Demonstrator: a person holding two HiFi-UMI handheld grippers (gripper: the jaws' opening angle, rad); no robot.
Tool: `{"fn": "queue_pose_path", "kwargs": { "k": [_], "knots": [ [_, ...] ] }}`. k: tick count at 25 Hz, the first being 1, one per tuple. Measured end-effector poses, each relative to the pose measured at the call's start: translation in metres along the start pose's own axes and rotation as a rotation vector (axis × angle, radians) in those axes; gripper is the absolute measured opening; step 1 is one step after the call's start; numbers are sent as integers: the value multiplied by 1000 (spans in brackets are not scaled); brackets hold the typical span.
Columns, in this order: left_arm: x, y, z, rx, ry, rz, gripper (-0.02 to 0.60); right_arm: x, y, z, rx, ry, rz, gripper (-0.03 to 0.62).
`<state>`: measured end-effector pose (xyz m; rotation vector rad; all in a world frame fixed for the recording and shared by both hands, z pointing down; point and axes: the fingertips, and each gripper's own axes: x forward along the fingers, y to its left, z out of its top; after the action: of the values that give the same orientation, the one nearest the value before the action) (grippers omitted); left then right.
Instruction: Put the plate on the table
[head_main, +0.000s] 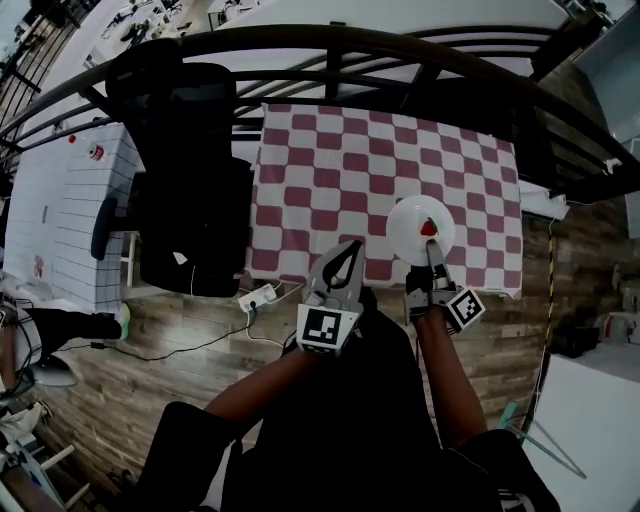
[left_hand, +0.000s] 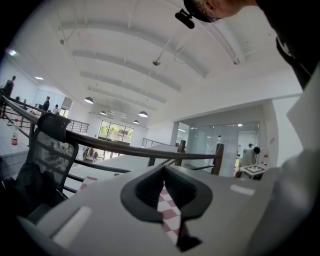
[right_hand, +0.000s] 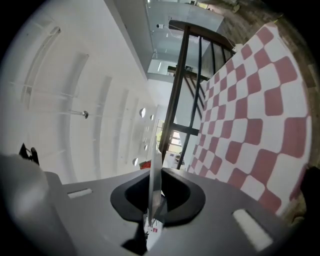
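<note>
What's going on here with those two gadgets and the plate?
A person stands at a red-and-white checked table with a gripper in each hand. The right gripper is clamped on the rim of a white plate, holding it over the near right part of the table. The left gripper is beside it, with its jaws together and nothing between them.

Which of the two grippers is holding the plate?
The right gripper: its jaws are clamped on the near rim of the white plate over the checked tablecloth. The left gripper beside it holds nothing.
</note>
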<state>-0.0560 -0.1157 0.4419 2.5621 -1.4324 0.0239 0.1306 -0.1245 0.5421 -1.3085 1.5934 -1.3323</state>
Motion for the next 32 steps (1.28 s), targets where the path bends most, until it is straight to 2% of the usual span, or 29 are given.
{"fn": "queue_pose_path", "kwargs": {
  "k": [3,9,13,16,19,24,32],
  "knots": [
    [34,5,14,1,-12,19,9,32,-11,20,-40,51,24,20],
    [103,19,29,2,-42,102,9,88,-69,44,-99,150,-6,21],
    [136,44,27,-8,-17,203,9,129,-93,36,9,206,58,23],
    [147,55,23,-1,8,257,9,152,-114,22,21,254,69,23],
    [161,53,18,-12,16,279,9,171,-141,21,11,266,73,25],
    [163,57,12,-8,71,310,9,184,-186,2,44,313,4,25],
    [159,68,6,6,97,361,9,199,-218,-6,53,355,-73,25]
  ]
}}
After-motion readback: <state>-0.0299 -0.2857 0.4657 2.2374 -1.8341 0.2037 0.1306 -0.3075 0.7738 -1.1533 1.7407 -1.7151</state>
